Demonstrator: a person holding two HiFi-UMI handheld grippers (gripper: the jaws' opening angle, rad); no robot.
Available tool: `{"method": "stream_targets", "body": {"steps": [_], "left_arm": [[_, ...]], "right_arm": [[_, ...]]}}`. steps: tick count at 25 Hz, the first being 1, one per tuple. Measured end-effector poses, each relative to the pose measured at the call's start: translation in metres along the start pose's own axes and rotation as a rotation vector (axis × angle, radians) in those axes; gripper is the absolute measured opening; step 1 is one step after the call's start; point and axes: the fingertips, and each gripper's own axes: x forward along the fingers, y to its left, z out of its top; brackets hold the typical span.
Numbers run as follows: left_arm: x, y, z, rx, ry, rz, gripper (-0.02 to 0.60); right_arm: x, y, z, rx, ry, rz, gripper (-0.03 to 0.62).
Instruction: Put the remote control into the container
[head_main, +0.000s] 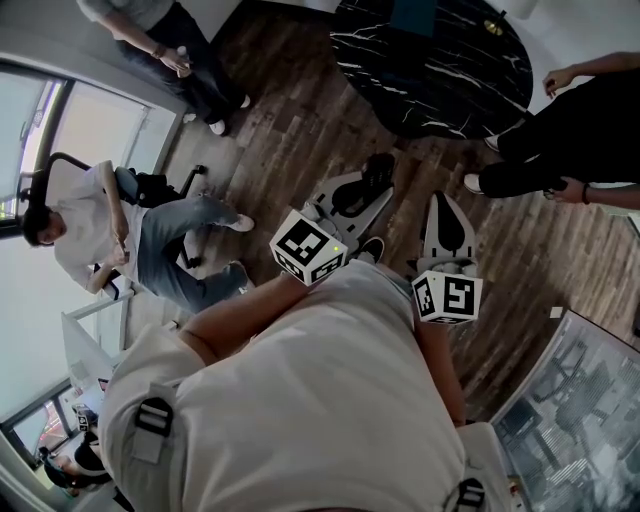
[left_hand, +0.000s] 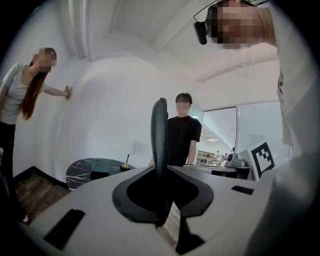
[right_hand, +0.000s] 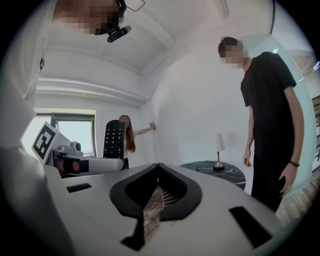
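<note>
Head view: the left claw and the right claw are at the centre of the frame, above the wooden floor. A black marble surface is at upper right.
Left gripper view: the left claw pinches the remote control, upright and edge-on at centre.
Right gripper view: the right claw is pressed together. The remote control shows left of centre with its keypad visible.

Black marble table with lamp, wooden floor, seated person apart
</note>
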Motion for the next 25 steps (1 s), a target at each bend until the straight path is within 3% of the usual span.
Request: {"method": "stream_targets", "body": {"steps": [15,20,25], "left_arm": [[0.042,-0.026,-0.018,-0.008,0.035,0.004,0.067],[0.064,-0.003,-0.014,-0.014,0.027,0.014,0.067],[0.095,0.047,0.001,-0.026,0.005,0.027,0.067]], "right_arm": [[-0.02,-0.049,-0.013,0.029,0.016,-0.021,0.011],[0.009,-0.065,-0.013,0.034,0.03,-0.02,0.011],[0.07,-0.078,-0.003,0.01,0.035,-0.002,0.011]]}}
